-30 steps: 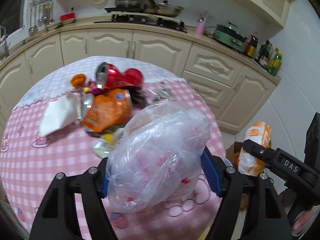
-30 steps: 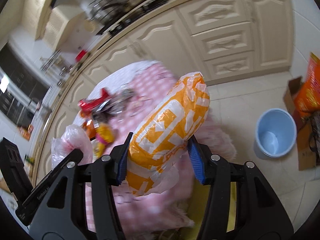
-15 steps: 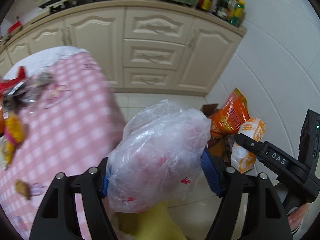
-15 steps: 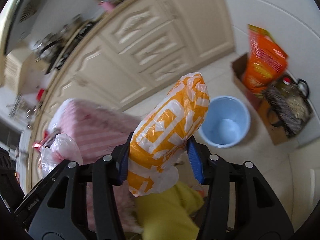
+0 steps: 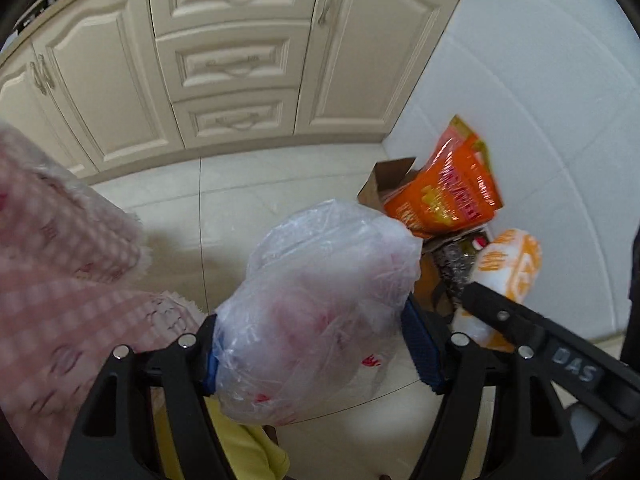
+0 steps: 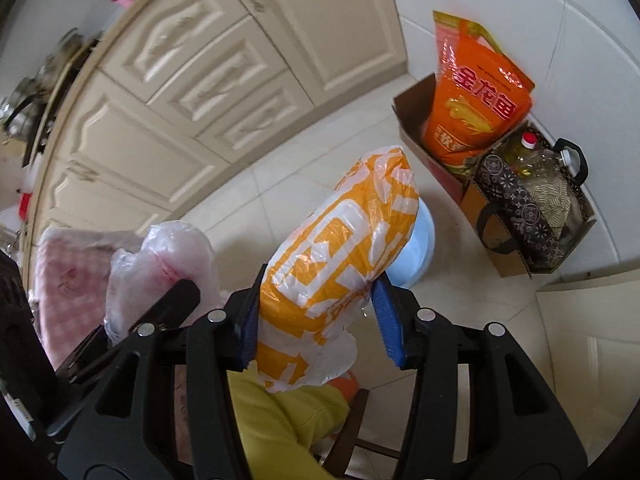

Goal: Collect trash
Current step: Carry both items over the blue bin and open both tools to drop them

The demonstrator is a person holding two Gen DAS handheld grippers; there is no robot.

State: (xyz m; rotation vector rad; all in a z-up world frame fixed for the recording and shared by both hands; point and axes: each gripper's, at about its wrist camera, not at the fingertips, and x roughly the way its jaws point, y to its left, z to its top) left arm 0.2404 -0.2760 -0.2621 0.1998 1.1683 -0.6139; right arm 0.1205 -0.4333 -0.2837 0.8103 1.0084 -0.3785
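A crumpled clear bag (image 5: 320, 304) is pinched between the blue pads of the left tool (image 5: 316, 352), which is spread wide because the bundle is bulky. An orange-and-white bag (image 6: 340, 256) is pinched by the right tool (image 6: 320, 320), whose jaws are set narrower on the slimmer bundle. Both bundles are held out in the air over the tiled floor (image 6: 280, 184), clear of the pink-checked counter (image 5: 52, 264), presumably so that they can be dropped into a bin rather than set down again.

In the right wrist view a pale blue bin (image 6: 416, 248) is seen on the floor directly behind the orange bag and is mostly hidden by it; it cannot be made out in the left wrist view. The tools are pointed steeply downward, which suits a release from above.

The orange bag is long and loaf-shaped; its long axis runs away from the tool along the fingers, with the free end aimed toward the bin and the loose tail hanging back toward the person's yellow sleeve (image 6: 280, 420). The clear bag is rounder, its slightly longer axis likewise running forward out of the jaws, tilted to the right in the left view.

A cardboard box (image 6: 420, 120) holding an orange packet (image 6: 476, 108), with a patterned bag (image 6: 532, 212) beside it, stands against the white wall near the bin.
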